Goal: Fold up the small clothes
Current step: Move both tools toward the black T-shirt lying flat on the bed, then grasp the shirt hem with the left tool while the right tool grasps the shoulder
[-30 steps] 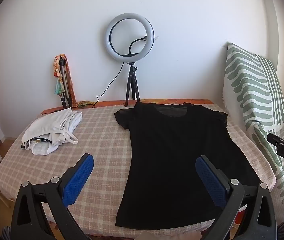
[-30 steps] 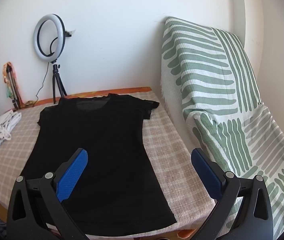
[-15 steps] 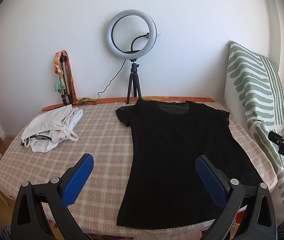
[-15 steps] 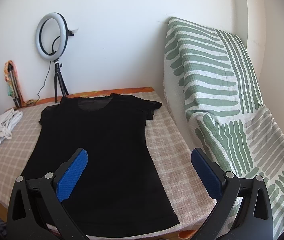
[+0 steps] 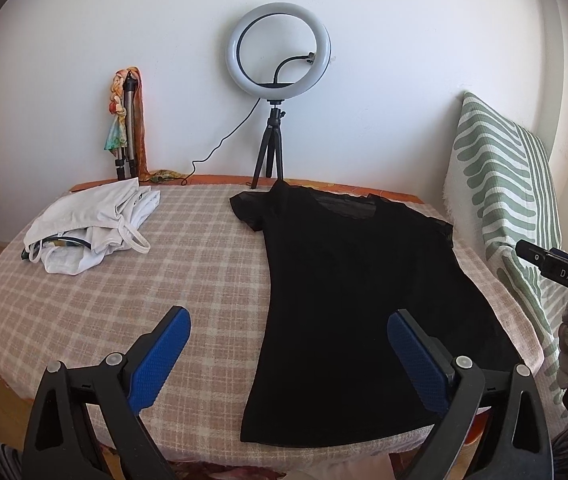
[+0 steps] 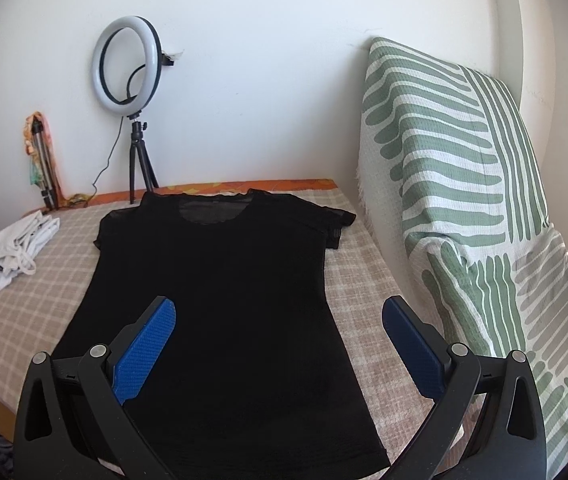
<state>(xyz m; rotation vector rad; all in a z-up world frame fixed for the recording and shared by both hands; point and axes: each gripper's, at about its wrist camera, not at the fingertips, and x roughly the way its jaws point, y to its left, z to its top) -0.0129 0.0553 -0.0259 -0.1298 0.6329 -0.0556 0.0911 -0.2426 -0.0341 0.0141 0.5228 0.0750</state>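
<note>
A black T-shirt (image 5: 356, 292) lies flat on the checked tablecloth (image 5: 132, 280), collar toward the wall, hem at the near edge; it also shows in the right wrist view (image 6: 224, 288). My left gripper (image 5: 288, 320) is open and empty, held above the shirt's near left hem. My right gripper (image 6: 278, 312) is open and empty above the shirt's near right part. The right gripper's body and the hand holding it show at the right edge of the left wrist view (image 5: 564, 276).
A pile of white clothes (image 5: 92, 228) lies at the table's far left. A ring light on a tripod (image 5: 278, 56) and a folded tripod with a scarf (image 5: 126, 120) stand at the wall. A green-striped cloth (image 6: 464, 200) covers a seat to the right.
Both grippers have drifted slightly back and up, so the table sits a little lower in both views. Both stay open. The shirt has not moved.
</note>
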